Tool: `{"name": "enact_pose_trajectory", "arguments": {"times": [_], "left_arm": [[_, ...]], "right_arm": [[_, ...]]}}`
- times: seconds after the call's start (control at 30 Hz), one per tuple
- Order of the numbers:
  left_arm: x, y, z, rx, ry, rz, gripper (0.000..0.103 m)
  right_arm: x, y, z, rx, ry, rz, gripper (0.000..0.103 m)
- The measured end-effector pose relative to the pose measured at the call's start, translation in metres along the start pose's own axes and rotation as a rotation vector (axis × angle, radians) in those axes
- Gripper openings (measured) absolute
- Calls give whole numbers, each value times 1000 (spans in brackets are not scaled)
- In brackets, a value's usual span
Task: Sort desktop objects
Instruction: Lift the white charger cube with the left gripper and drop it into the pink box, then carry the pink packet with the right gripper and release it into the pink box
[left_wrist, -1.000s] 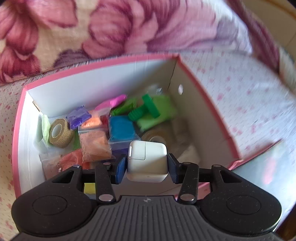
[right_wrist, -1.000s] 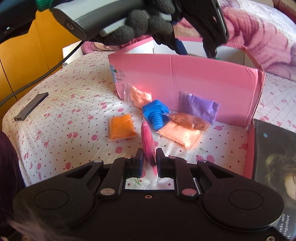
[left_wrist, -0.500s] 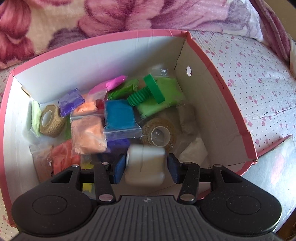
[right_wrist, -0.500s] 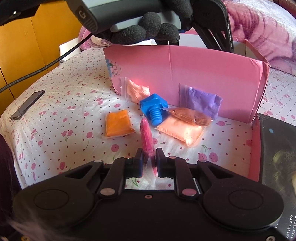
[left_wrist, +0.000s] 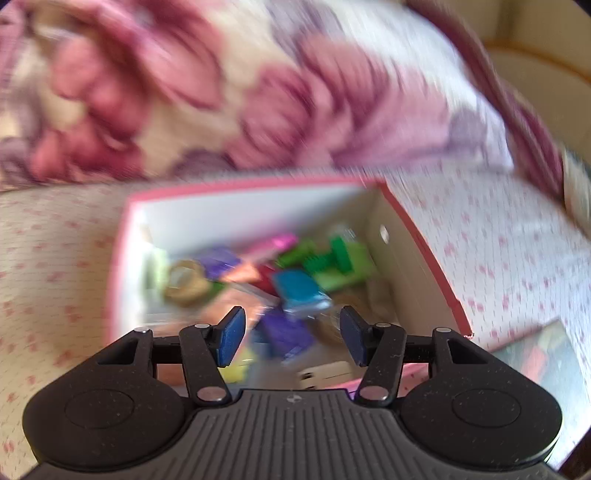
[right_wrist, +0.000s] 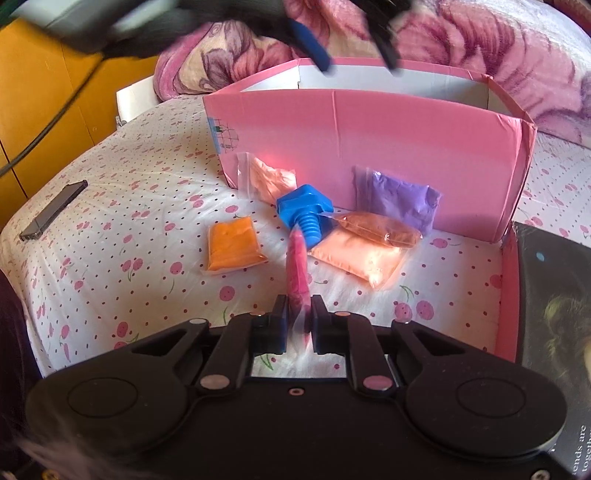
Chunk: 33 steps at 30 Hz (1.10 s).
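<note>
My left gripper (left_wrist: 291, 334) is open and empty above the pink box (left_wrist: 421, 243). The white charger (left_wrist: 325, 373) lies inside the box near its front wall, among several clay bags, tape rolls and a green toy bolt (left_wrist: 332, 254). This view is motion-blurred. My right gripper (right_wrist: 298, 326) is shut on a pink clay bag (right_wrist: 297, 269) held edge-on above the bedsheet. In front of it lie a blue toy bolt (right_wrist: 304, 212), an orange bag (right_wrist: 232, 243), peach bags (right_wrist: 356, 254) and a purple bag (right_wrist: 400, 199), all outside the pink box (right_wrist: 369, 140).
A floral blanket (left_wrist: 258, 92) lies behind the box. A dark phone-like bar (right_wrist: 53, 210) rests at the left on the sheet. A dark book (right_wrist: 554, 314) lies at the right. The left gripper (right_wrist: 354, 40) shows blurred above the box in the right wrist view.
My left gripper opened and let the white charger drop into the box, then drew up and back. My right gripper still holds the pink bag and has barely moved.
</note>
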<state>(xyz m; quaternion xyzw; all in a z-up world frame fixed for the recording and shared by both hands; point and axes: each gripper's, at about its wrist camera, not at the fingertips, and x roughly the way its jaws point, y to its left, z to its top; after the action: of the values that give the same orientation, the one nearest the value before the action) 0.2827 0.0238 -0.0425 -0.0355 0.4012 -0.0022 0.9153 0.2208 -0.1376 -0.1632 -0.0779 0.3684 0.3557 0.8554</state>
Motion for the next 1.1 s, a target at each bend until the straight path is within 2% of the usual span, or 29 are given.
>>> {"name": "enact_pose_trajectory", "arguments": {"times": [0.13, 0.27, 0.37, 0.4, 0.57, 0.8, 0.97, 1.1], "left_arm": [[-45, 37, -41, -129, -139, 115, 56], [-63, 76, -90, -235, -225, 275, 59], [-40, 95, -115, -230, -145, 374, 59], [-33, 101, -122, -236, -122, 377, 59], [-2, 118, -132, -259, -48, 314, 59], [12, 123, -137, -357, 11, 171, 59], [20, 129, -137, -374, 54, 160, 59], [19, 136, -133, -387, 76, 121, 59]], "right_arm": [[-5, 0, 0, 8, -17, -2, 10], [-13, 1, 0, 8, -26, 5, 10], [-19, 4, -1, -4, -11, -7, 10], [-22, 5, 0, -6, -12, -10, 10], [-43, 6, 18, 9, -40, -24, 10], [-61, -15, 74, 52, -76, -33, 10], [-52, -32, 117, 52, -58, -39, 10], [-34, -42, 145, 41, -3, -38, 10]]}}
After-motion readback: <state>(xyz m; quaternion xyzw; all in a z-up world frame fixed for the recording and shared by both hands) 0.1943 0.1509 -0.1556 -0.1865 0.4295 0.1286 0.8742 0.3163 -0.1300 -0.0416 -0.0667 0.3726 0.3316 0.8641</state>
